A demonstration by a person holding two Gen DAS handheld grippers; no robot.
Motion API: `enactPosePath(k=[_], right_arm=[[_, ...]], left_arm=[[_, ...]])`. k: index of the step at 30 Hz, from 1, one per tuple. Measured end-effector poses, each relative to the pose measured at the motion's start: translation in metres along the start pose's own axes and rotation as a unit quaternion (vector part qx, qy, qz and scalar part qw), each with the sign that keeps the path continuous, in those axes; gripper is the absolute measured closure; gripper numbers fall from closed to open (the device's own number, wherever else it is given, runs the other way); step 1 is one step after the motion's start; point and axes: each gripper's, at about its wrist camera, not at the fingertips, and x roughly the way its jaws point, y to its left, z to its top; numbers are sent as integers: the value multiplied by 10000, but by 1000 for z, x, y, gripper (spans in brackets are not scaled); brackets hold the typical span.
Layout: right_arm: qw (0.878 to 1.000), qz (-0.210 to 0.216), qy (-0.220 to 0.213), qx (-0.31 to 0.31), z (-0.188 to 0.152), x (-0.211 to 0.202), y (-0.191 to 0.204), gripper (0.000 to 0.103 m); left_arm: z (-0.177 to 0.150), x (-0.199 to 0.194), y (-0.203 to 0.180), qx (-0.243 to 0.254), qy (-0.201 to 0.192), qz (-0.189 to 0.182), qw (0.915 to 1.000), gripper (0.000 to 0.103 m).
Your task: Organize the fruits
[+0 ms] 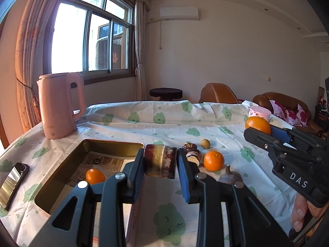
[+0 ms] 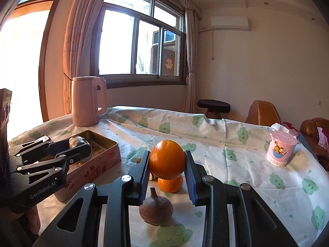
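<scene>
My left gripper (image 1: 160, 160) is shut on a short, dark red and yellowish stalk segment (image 1: 159, 163), held just right of the open tin box (image 1: 115, 143). One orange (image 1: 95, 176) lies inside that tin. My right gripper (image 2: 167, 158) is shut on a large orange (image 2: 166, 164), lifted above the tablecloth. Under it on the cloth lie a smaller orange (image 2: 170, 184) and a brown stemmed fruit (image 2: 155, 207). In the right wrist view, the left gripper (image 2: 80, 144) hovers over the tin (image 2: 96, 168). A small yellowish round fruit (image 1: 205, 144) and dark brown pieces (image 1: 192, 153) lie farther back.
A pink kettle (image 1: 61, 107) stands behind the tin. A phone (image 1: 12, 183) lies at the left table edge. A pink cartoon cup (image 2: 281, 148) stands at the right. Sofas and a stool sit beyond the table's far edge.
</scene>
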Motion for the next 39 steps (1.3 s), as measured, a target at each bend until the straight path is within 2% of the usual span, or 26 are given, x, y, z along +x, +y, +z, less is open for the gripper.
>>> enactPosePath(k=[20, 39], right_arm=[[9976, 522, 148, -436, 22, 27, 65, 70], [9935, 821, 294, -735, 26, 49, 110, 70]], left_arm=[[-4, 0, 63, -383, 168, 387, 9984, 71], [-8, 1, 99, -523, 293, 732, 9955, 71]])
